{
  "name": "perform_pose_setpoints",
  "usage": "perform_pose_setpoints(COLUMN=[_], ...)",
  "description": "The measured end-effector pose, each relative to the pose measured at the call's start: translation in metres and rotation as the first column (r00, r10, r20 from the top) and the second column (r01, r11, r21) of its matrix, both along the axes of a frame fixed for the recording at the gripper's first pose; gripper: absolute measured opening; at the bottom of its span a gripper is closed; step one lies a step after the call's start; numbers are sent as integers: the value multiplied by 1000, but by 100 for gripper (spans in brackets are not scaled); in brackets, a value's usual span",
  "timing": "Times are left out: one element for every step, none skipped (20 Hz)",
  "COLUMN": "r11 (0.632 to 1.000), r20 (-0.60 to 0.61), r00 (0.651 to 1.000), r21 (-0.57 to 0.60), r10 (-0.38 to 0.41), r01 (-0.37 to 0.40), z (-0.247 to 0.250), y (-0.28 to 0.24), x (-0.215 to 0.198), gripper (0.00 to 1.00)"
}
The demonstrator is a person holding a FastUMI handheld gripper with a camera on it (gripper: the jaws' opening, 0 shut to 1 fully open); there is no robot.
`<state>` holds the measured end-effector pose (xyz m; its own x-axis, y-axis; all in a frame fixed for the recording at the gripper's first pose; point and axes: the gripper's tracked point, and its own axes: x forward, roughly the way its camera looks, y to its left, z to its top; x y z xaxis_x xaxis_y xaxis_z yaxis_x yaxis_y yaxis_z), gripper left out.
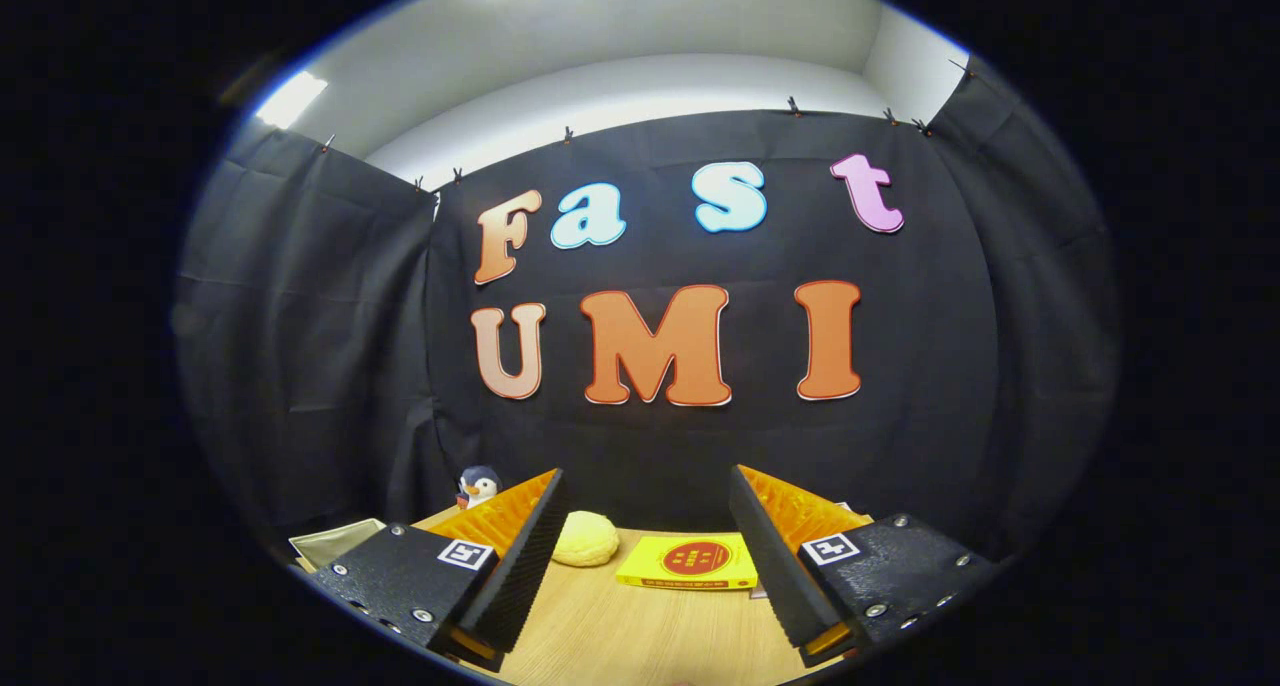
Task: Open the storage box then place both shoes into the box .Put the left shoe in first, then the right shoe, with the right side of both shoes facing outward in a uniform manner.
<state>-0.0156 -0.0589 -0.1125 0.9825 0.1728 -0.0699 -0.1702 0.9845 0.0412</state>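
Gripper held level over the wooden table, aimed at the black cloth wall. Jaws spread wide, nothing between them but bare tabletop; they grip nothing. Beyond the fingers, between them, at the table's far edge: a pale yellow rounded lump on the left, a flat yellow box with a red round mark on the right, close together. A small penguin plush stands far left, past the left finger. A pale flat thing lies at the near left; cannot tell what it is. Storage box and shoes: place cannot be told.

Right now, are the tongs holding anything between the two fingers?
No, the tongs stand open with bare wooden table between the fingers; the yellow box and the pale yellow bun-like thing lie beyond them.
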Motion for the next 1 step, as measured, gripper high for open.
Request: perform_pose_setpoints(r11=[1000], r20=[7], r00=[1000], r21=[-6], r10=[-6], r01=[6], z=[2], y=[-2], x=[0], gripper=[96])
